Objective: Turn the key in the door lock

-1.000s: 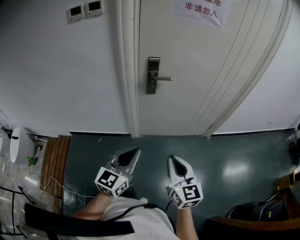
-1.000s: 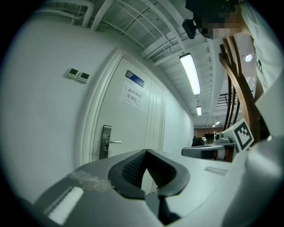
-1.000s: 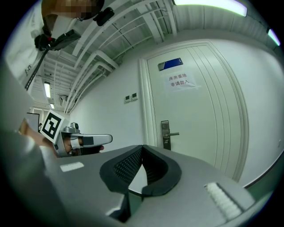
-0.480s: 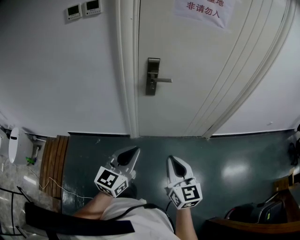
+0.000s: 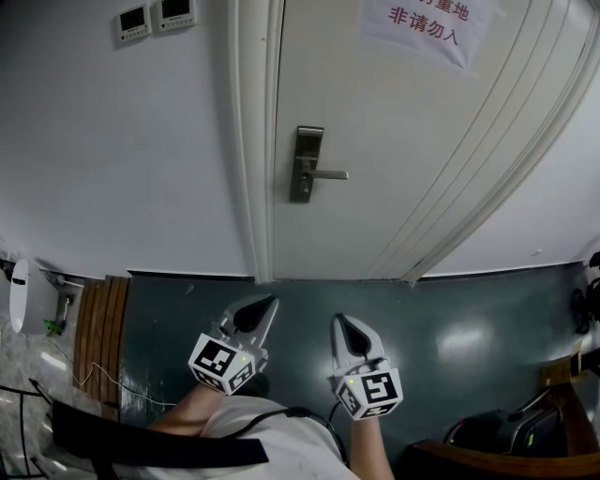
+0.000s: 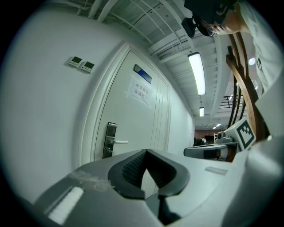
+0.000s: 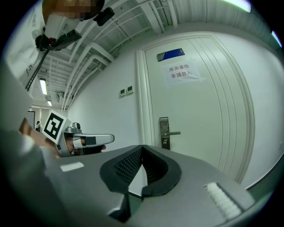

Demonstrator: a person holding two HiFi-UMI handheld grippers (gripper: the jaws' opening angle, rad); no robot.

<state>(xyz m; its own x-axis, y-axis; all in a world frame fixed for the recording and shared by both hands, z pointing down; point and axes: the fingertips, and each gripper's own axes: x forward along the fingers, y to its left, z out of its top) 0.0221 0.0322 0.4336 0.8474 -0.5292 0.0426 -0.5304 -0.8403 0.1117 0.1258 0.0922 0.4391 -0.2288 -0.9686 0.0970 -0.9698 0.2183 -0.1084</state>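
Observation:
A steel lock plate (image 5: pixel 305 164) with a lever handle (image 5: pixel 326 174) sits on the left side of the white door (image 5: pixel 394 159), which is closed. At this distance I cannot make out a key. My left gripper (image 5: pixel 267 303) and right gripper (image 5: pixel 339 322) are held side by side over the dark floor, well short of the door, both pointing at it. Each is shut with nothing between its pads. The left gripper view shows the lock plate (image 6: pixel 109 139) left of the left gripper's (image 6: pixel 146 151) tips. In the right gripper view the lock plate (image 7: pixel 164 132) stands above the right gripper's (image 7: pixel 142 147) tips.
A paper notice (image 5: pixel 427 28) hangs high on the door. Two wall controllers (image 5: pixel 150 14) sit left of the door frame (image 5: pixel 253 141). A wooden slat board (image 5: pixel 101 328) and a white device (image 5: pixel 23 295) lie at the left, a dark bag (image 5: pixel 497 431) at the lower right.
The door and its lock plate have grown larger and slid lower in the head view as I close in on the door. Both grippers stay shut, side by side.

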